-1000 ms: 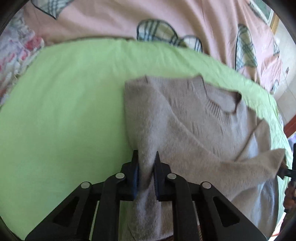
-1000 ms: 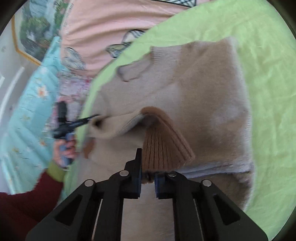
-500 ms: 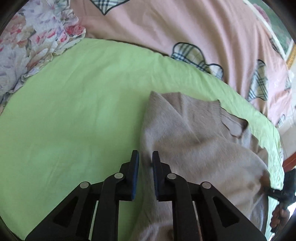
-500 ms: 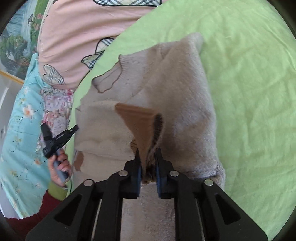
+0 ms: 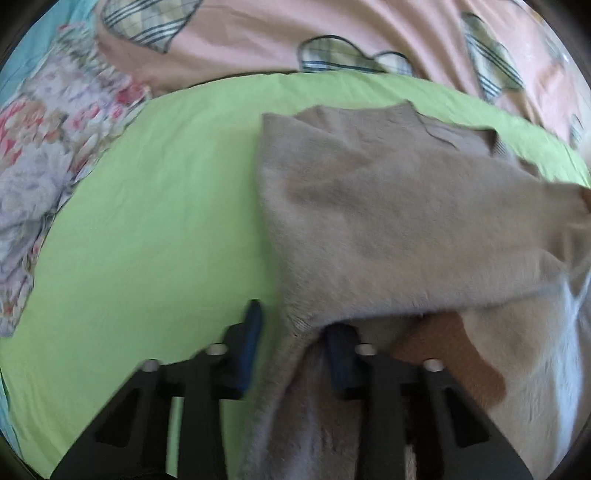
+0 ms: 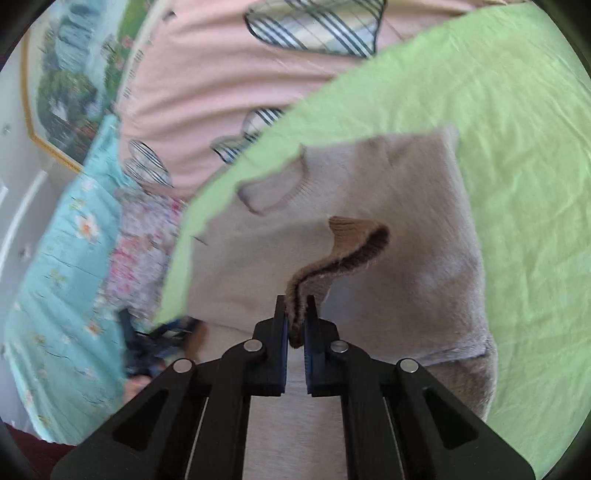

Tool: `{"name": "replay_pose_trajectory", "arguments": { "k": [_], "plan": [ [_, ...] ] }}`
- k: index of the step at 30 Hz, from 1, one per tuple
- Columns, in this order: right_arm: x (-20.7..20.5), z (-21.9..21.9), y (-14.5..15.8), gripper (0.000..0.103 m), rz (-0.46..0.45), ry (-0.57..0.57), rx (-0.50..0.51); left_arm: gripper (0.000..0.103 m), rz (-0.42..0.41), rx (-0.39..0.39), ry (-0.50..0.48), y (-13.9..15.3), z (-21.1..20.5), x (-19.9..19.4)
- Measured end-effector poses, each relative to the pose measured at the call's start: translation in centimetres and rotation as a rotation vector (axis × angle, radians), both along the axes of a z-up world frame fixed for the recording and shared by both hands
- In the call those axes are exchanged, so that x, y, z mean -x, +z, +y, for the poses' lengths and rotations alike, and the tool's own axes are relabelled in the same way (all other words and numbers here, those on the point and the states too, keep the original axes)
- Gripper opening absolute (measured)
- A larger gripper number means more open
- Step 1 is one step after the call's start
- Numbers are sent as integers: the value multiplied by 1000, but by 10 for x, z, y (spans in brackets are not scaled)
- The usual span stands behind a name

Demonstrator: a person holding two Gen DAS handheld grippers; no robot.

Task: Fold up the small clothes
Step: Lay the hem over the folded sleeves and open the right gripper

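A beige knit sweater [image 5: 388,206] lies on the green sheet [image 5: 147,221], one sleeve folded across its body. My left gripper [image 5: 295,332] sits low at the sweater's left edge. Its jaws stand apart with the fabric edge loose between them and draped over the right finger [image 5: 340,350]. A brown cuff [image 5: 454,350] shows just to the right. In the right wrist view, my right gripper [image 6: 295,310] is shut on the brown cuff [image 6: 354,236] of the other sleeve, held up over the sweater [image 6: 406,258]. The collar faces the far left.
A pink quilt [image 5: 258,33] with plaid patches lies beyond the green sheet [image 6: 517,147]. A floral pillow [image 5: 44,147] is at the left. The right wrist view shows teal floral bedding [image 6: 55,277], a framed picture [image 6: 66,92] and the blurred other gripper in a hand [image 6: 147,339].
The left jaws let go of the sweater's side fold and opened wider as the gripper shifted along the edge. The right gripper lifted the brown cuff, which now curls thinly between its pads.
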State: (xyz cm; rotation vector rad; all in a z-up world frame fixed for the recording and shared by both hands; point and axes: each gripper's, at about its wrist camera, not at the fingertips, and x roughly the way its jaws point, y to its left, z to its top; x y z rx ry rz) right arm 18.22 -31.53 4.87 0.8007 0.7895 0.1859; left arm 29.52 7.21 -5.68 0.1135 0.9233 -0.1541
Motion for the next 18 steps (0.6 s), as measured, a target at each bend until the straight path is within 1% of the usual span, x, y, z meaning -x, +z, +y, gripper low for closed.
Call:
{"name": "replay_pose_trajectory", "arguments": {
  "k": [1,2,3,4,5,6,7,8,10,12,14,15,18],
  "plan": [
    [7,-5,7,8,-39,-12,-39,23,-1,37,29,3,5,-1],
    [15,-11,14,8,-78,-28,-74,20,-12,71,53,7,10,1],
    [19,-12,15,8,-82,-34,-82,18,-31,87,76,10,12,6],
    [22,-12,12,8,-65,-40,-67,18,-47,95,93,11,12,11],
    [24,-10,6,8,-30,-41,-41,16,-62,102,114,12,13,19],
    [24,-8,-2,8,15,-41,-15,15,-68,106,124,12,14,24],
    [24,-6,-16,8,80,-35,13,15,-69,108,131,12,14,24],
    [25,-3,-30,8,139,-27,47,15,-64,105,136,9,14,25],
    [28,1,-46,8,198,-16,92,15,-32,95,151,4,15,23],
    [29,6,-50,8,210,-14,111,15,-20,121,156,4,19,23],
    [31,12,-47,8,217,-7,162,15,-2,113,136,3,17,22],
    [30,14,-49,8,232,-2,174,20,10,106,125,3,17,22],
    [33,19,-55,9,271,34,214,21,23,137,87,6,25,27]
  ]
}}
